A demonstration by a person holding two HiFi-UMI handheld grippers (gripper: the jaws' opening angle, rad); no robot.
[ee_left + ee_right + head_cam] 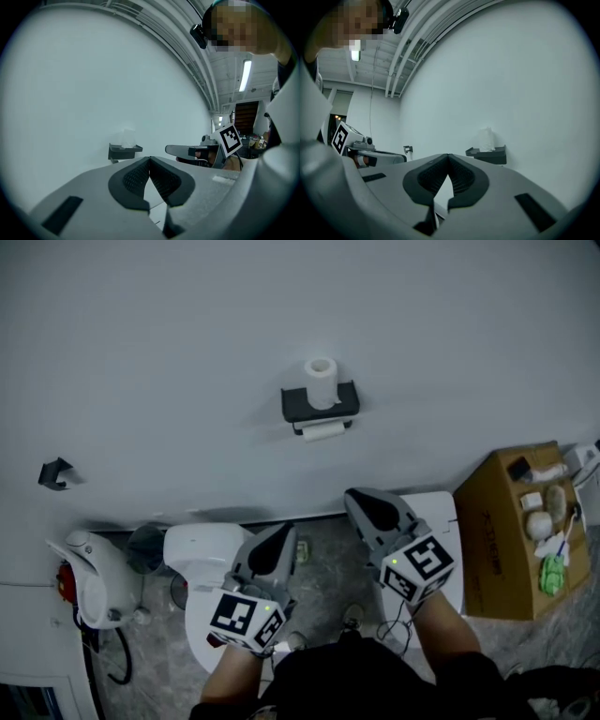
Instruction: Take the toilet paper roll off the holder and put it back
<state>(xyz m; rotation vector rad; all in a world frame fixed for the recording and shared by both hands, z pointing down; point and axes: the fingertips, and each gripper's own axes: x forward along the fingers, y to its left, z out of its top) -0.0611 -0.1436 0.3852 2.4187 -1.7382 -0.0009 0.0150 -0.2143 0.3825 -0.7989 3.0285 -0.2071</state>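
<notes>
Presently, the grey left tongs (149, 159) are fully closed. Their two ribbed dark pads meet at the tips, and nothing lies between them. The grey right tongs (448, 157) are in the same state, closed pad tip against pad tip and empty. In the head view both tongs point level toward the far wall. They lie side by side without touching, each with its square-marker cube at the near end.

The white toilet paper roll (321, 379) stands upright on top of the dark grey wall-mounted holder (298, 406). The holder is fixed to the far wall, beyond both tongs and well apart from them. A white strip of paper (323, 430) shows just beneath the holder.

A white toilet (197, 549) sits under the left tongs on the grey mottled floor (323, 559). A white rounded unit with a red part (98, 582) stands to the left of the toilet. An open brown cardboard box (502, 531) stands at the right and contains small white and green items. A small dark bracket (56, 473) is mounted on the wall at the far left.
</notes>
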